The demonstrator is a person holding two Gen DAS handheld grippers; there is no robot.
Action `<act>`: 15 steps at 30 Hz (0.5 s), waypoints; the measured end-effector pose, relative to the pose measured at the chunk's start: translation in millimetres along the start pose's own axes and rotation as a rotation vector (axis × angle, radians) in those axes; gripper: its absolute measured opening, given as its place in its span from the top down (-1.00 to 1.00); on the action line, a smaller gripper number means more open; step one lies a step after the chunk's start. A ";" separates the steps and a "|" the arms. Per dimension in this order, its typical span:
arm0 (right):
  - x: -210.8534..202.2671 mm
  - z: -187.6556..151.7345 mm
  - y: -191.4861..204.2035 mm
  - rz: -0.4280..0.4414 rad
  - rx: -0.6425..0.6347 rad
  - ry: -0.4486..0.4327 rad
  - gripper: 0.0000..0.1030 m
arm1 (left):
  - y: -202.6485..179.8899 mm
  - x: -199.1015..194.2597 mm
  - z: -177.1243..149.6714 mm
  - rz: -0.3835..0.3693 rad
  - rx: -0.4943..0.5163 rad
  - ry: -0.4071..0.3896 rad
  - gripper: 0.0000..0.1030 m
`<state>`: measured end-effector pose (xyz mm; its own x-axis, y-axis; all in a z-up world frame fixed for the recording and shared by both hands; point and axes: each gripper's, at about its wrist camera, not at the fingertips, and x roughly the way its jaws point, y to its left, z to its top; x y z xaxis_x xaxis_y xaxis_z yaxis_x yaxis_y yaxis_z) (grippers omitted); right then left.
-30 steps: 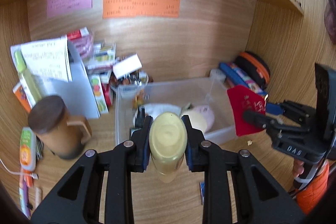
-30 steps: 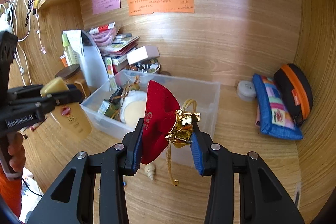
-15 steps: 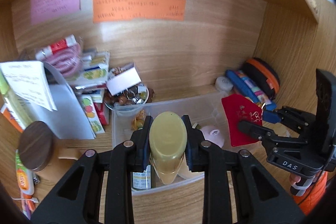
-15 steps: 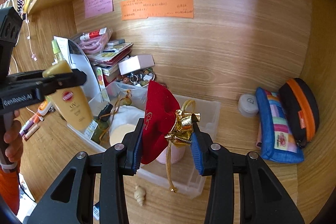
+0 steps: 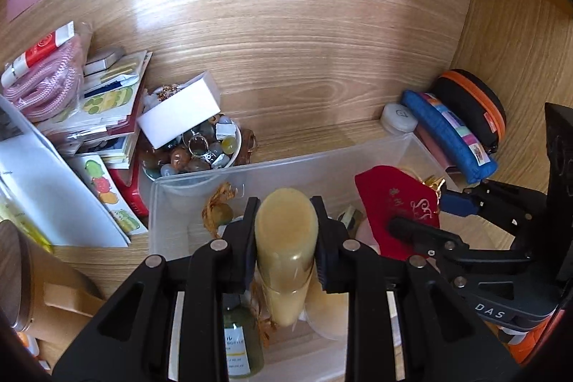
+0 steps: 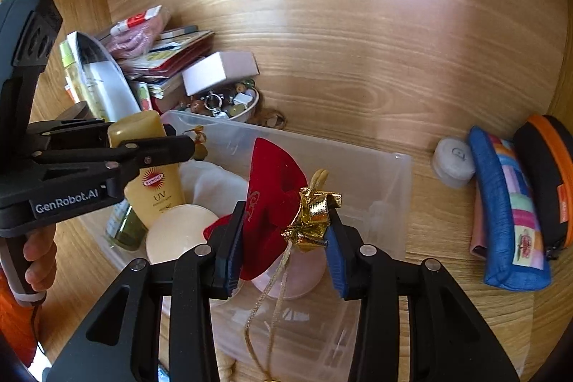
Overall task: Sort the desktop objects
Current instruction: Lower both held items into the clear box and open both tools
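My left gripper [image 5: 286,228] is shut on a yellow sunscreen bottle [image 5: 286,249] and holds it upright over the left half of the clear plastic bin [image 5: 250,170]. It also shows in the right wrist view [image 6: 154,181]. My right gripper [image 6: 283,231] is shut on a red drawstring pouch [image 6: 272,196] with a gold tie [image 6: 311,217], held over the bin's [image 6: 376,174] middle. The pouch also shows in the left wrist view [image 5: 390,203]. In the bin lie a round cream compact [image 6: 179,231], a pink round case [image 6: 297,274] and a small green bottle [image 5: 240,346].
A bowl of beads and stones [image 5: 200,153] with a white box [image 5: 179,113] on top stands behind the bin. Books and packets [image 5: 107,102] are stacked at left, a wooden-lidded mug [image 5: 28,292] at front left. A white jar [image 6: 453,162], blue pouch [image 6: 508,210] and black-orange case [image 6: 544,178] are at right.
Both grippers have moved forward and down over the bin with their loads. The sunscreen bottle now hangs inside the bin's left part; the pouch hangs lower over its middle.
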<state>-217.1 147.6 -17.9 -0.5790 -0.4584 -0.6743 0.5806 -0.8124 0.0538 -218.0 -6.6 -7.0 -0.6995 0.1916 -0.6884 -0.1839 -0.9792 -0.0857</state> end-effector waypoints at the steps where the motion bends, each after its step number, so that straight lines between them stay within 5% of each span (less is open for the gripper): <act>1: 2.0 0.6 -0.8 0.000 0.004 0.004 0.28 | 0.7 2.0 -0.4 -0.001 -0.002 0.004 0.49; 15: 16.8 -0.2 2.1 -0.054 -0.001 -0.001 0.09 | -5.6 23.5 -10.3 0.057 0.025 0.064 0.45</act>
<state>-225.5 138.3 -29.3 -0.6099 -0.4146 -0.6753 0.5493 -0.8355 0.0169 -226.2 2.7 -30.1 -0.6639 0.1301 -0.7364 -0.1626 -0.9863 -0.0277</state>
